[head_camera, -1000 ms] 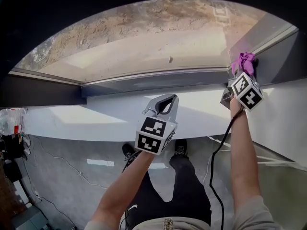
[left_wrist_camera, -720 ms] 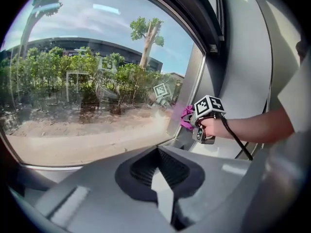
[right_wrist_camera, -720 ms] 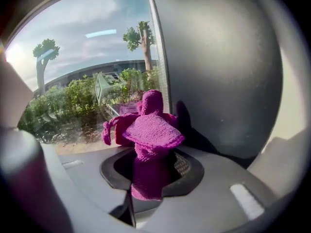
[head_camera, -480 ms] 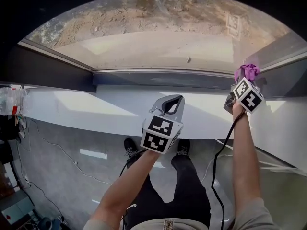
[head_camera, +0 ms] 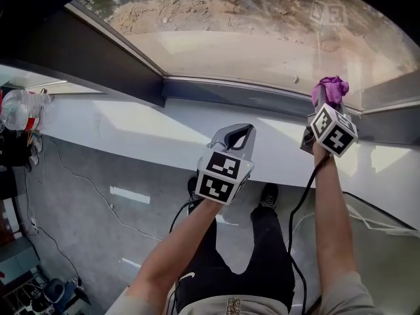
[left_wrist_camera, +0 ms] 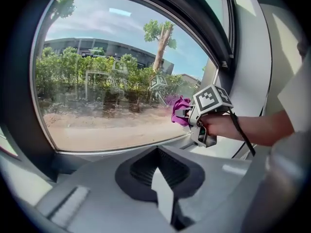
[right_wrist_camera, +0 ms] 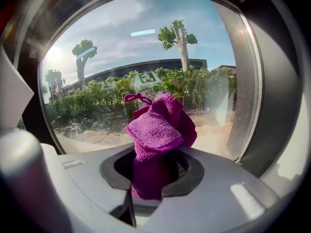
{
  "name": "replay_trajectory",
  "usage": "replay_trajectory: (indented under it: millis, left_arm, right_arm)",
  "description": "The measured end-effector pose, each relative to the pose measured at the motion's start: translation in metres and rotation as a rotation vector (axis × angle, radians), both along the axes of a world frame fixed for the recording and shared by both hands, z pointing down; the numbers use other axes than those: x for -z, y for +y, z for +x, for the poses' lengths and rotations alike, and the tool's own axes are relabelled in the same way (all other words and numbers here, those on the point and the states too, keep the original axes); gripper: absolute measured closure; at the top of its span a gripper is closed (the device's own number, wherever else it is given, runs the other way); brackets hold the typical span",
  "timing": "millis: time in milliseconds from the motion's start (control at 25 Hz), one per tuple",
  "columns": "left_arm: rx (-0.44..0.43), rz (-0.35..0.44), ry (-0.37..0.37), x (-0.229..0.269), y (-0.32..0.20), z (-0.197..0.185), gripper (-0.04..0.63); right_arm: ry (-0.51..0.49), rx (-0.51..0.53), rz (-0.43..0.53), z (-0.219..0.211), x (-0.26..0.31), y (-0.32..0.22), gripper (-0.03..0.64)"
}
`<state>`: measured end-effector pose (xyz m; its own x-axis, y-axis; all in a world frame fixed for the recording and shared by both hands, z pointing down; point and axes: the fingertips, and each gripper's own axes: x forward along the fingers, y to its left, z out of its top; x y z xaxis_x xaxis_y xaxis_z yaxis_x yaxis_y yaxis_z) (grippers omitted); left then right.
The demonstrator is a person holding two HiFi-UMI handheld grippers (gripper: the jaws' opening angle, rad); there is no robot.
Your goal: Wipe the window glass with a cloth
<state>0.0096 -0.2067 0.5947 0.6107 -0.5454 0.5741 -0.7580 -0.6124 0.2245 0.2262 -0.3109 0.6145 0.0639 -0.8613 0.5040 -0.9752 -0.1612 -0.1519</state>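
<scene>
Right gripper (head_camera: 321, 107): fingers (right_wrist_camera: 192, 174) are clamping the magenta cloth (head_camera: 331, 87) at the window glass (head_camera: 249, 38), lower right corner. Left gripper (head_camera: 233, 136) is hanging closed, empty. Judgement: flatten the bunched cloth, overlap strokes leftward.

Window: wide pane (head_camera: 249, 38), dark frame (head_camera: 111, 58), white sill (head_camera: 131, 125).
Outside: sandy ground, hedge (left_wrist_camera: 87, 72), tree (left_wrist_camera: 163, 33), low building (left_wrist_camera: 97, 46).
Floor: grey (head_camera: 72, 228), cable (head_camera: 110, 207) trailing.
Light: bright sun across sill.

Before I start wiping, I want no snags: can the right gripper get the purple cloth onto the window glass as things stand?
Probably yes: the right gripper is shut on the purple cloth, held close before the window glass, with nothing visible between them.
</scene>
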Motion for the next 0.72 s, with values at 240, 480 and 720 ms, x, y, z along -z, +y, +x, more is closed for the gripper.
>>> replay_trajectory:
  millis: [240,480,720]
  left_arm:
    - [0.063,0.000,-0.006,0.000,-0.008,-0.079,0.595]
    - [0.117,-0.012,-0.008,-0.006,-0.009,-0.157,0.595]
    - [0.170,-0.024,0.000,-0.016,-0.014,-0.225,0.595]
  right_arm:
    - [-0.053,0.080,0.002,-0.111,0.004,-0.019,0.485]
    - [-0.083,0.188,-0.003,-0.222,0.002,-0.036,0.486]
    - [-0.085,0.338,-0.006,-0.335,0.000,-0.056,0.486]
